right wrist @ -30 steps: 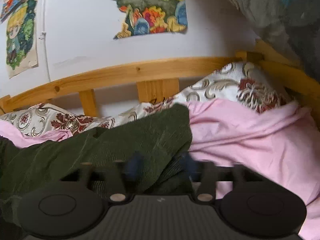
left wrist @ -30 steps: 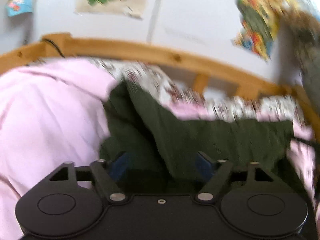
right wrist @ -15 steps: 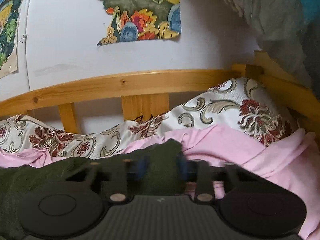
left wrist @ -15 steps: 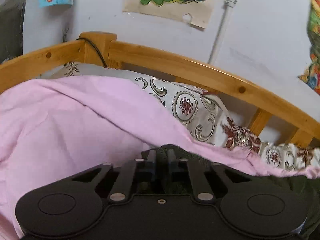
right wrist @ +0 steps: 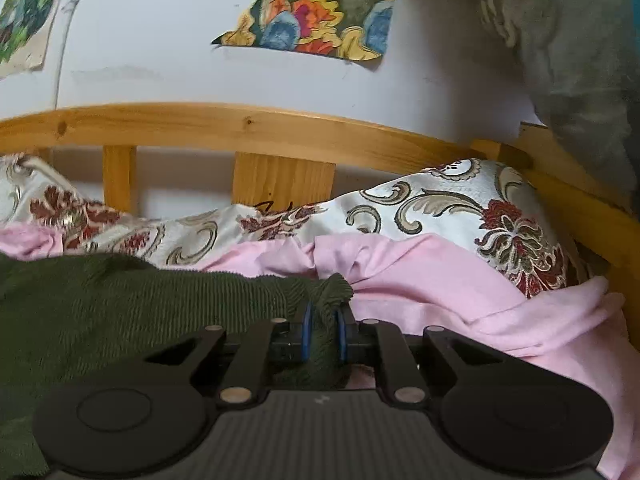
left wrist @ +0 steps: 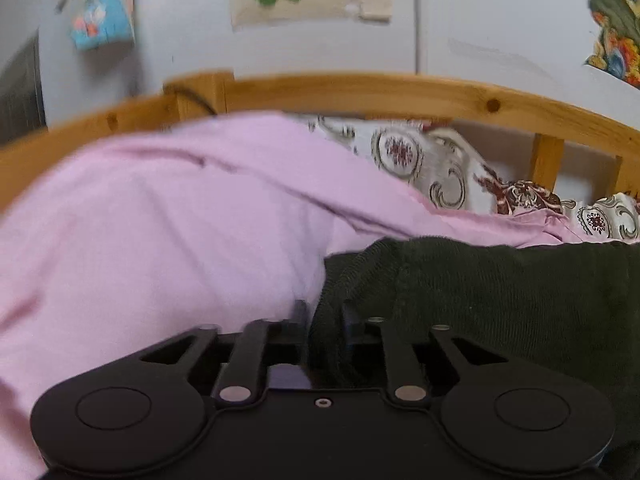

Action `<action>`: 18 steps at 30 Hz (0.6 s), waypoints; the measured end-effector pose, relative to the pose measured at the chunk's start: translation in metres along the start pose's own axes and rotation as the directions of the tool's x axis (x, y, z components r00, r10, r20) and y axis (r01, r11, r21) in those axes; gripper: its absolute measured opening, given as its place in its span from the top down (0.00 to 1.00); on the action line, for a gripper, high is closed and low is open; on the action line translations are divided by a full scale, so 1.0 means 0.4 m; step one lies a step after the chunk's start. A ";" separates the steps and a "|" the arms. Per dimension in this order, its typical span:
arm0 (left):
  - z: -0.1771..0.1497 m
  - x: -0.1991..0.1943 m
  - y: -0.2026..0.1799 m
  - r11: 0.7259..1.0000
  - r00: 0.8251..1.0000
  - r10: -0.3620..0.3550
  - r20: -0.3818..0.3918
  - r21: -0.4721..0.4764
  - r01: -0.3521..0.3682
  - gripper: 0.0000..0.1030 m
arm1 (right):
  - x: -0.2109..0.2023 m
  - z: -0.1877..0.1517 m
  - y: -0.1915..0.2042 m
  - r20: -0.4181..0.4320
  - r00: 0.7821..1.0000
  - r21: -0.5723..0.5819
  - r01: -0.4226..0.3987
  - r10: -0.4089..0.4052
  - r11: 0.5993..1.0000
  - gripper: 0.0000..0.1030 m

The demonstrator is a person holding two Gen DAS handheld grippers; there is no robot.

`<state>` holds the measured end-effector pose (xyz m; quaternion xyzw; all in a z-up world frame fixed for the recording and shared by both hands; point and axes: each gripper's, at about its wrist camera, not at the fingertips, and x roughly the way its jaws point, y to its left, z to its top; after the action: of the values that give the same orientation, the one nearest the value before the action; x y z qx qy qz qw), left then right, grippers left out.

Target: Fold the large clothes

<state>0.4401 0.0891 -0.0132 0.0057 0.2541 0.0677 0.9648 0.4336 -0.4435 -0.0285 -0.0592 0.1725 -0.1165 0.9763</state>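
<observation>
A dark green corduroy garment lies on a pink sheet on a bed. In the left wrist view my left gripper is shut on the garment's left edge, the cloth bunched between the jaws. In the right wrist view the same garment stretches off to the left, and my right gripper is shut on its right corner, with green cloth pinched between the blue pads. The pink sheet lies under and to the right of it.
A wooden bed rail runs along the back against a white wall with posters. A patterned cream and red quilt lies along the rail. A grey cloth hangs at the upper right.
Both grippers have closed on the green garment's ends and pulled it out flat toward the rail. The left view has swung to the left and back a little.
</observation>
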 end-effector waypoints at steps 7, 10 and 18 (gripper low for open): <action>0.008 -0.129 -0.124 0.997 0.973 0.027 0.230 0.064 -0.043 0.20 | -0.134 -0.033 0.110 0.312 0.950 -0.260 0.116 -0.030 0.959 0.01; -0.001 -0.113 -0.227 0.985 0.972 -0.096 0.216 0.162 0.062 0.17 | -0.124 -0.049 0.201 0.315 0.944 -0.355 0.024 0.096 0.935 0.01; -0.046 0.064 -0.340 0.956 0.976 -0.056 0.209 0.293 -0.008 0.14 | -0.002 -0.066 0.294 0.342 0.938 -0.446 0.104 0.062 0.889 0.00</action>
<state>0.4705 -0.0426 -0.0477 0.1525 0.1553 0.0164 0.9759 0.4479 -0.3317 -0.0714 -0.3088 0.0194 -0.0712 0.9483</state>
